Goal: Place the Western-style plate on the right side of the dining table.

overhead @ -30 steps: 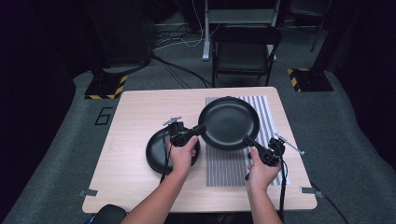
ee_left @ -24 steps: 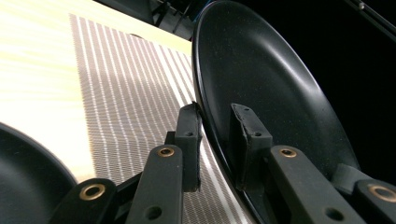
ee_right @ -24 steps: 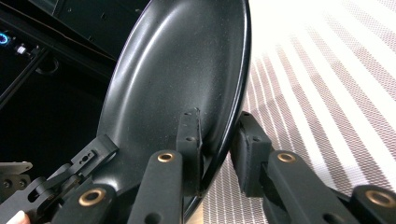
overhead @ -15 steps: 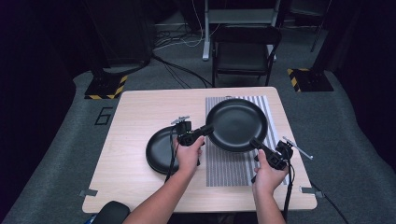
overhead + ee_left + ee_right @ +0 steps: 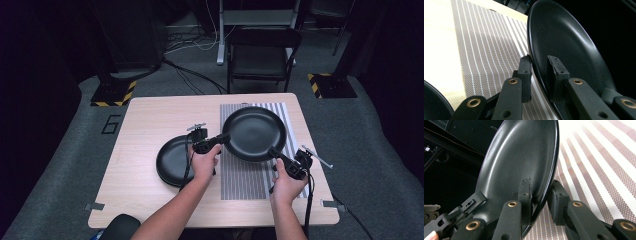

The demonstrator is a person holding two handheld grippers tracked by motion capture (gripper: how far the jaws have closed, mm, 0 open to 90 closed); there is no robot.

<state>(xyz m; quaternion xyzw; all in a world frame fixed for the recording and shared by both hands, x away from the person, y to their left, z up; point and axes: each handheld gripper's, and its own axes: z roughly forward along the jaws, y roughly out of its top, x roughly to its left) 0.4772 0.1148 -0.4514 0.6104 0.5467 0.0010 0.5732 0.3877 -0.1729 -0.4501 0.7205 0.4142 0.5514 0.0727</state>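
Black plate (image 5: 254,132) is being carried over the striped mat (image 5: 250,175) near the table's right edge, rim clamped by left gripper (image 5: 220,139) and right gripper (image 5: 274,151); both should keep level, lowering together.

— Type of place? Recording studio or lab, not a home.
— Grounds? Dark curtained surround; grey carpet floor (image 5: 380,165); light wooden table (image 5: 150,120) set alone in the middle.
— Further items? Stand bases with yellow-black hazard tape (image 5: 112,93); loose cables (image 5: 187,42) trailing across the floor; black folding chair (image 5: 262,55) behind the table; numeral "6" (image 5: 111,123) marked on the carpet; tape tabs (image 5: 94,206) at the table's edge.
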